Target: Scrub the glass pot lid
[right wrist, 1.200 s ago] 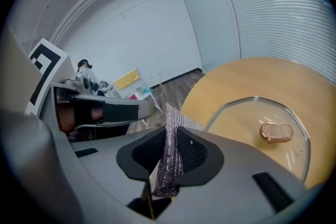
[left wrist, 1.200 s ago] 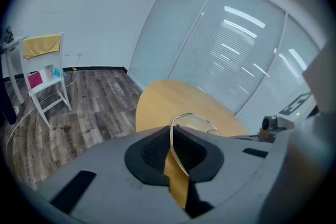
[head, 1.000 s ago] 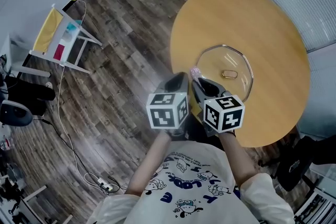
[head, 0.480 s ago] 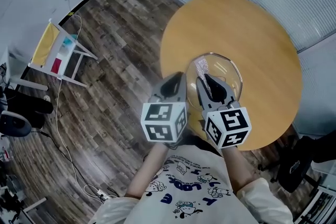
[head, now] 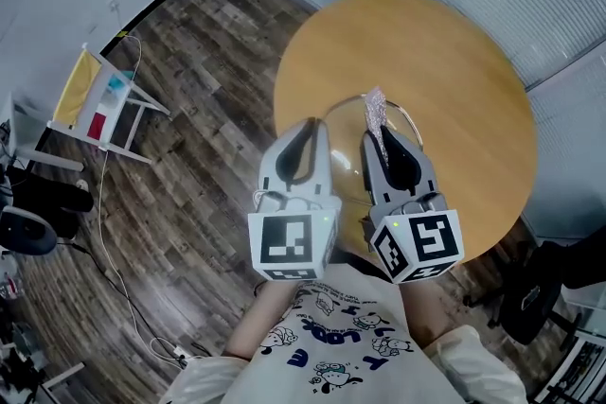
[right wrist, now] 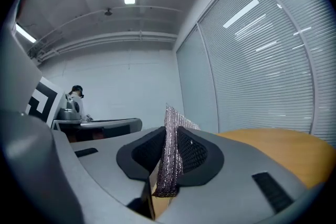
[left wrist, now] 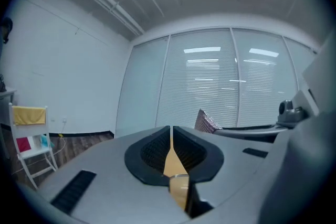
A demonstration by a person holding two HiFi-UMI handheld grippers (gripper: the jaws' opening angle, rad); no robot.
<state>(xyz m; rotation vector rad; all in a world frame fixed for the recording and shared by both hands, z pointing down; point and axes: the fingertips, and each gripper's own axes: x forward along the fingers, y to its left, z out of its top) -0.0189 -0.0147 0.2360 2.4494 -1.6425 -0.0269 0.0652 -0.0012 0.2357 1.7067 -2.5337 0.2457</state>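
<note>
The right gripper (head: 382, 139) pinches a soft mesh scourer (head: 375, 107) over the glass lid (head: 417, 130). The left gripper (head: 308, 130) is closed and empty. The lid is likely slippery and fragile, so steady it at its rim.

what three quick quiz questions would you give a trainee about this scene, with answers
1. True or false: the left claw is clamped on a sponge.
2. What does the right claw grip? A) a silvery mesh scrub cloth B) a bottle C) nothing
3. Fill in: the glass pot lid lies on a round ___ table.

Key:
1. False. Its jaws are closed with nothing between them.
2. A. The cloth stands pinched upright between its jaws.
3. Wooden. In the head view the lid lies partly under both claws.
</note>
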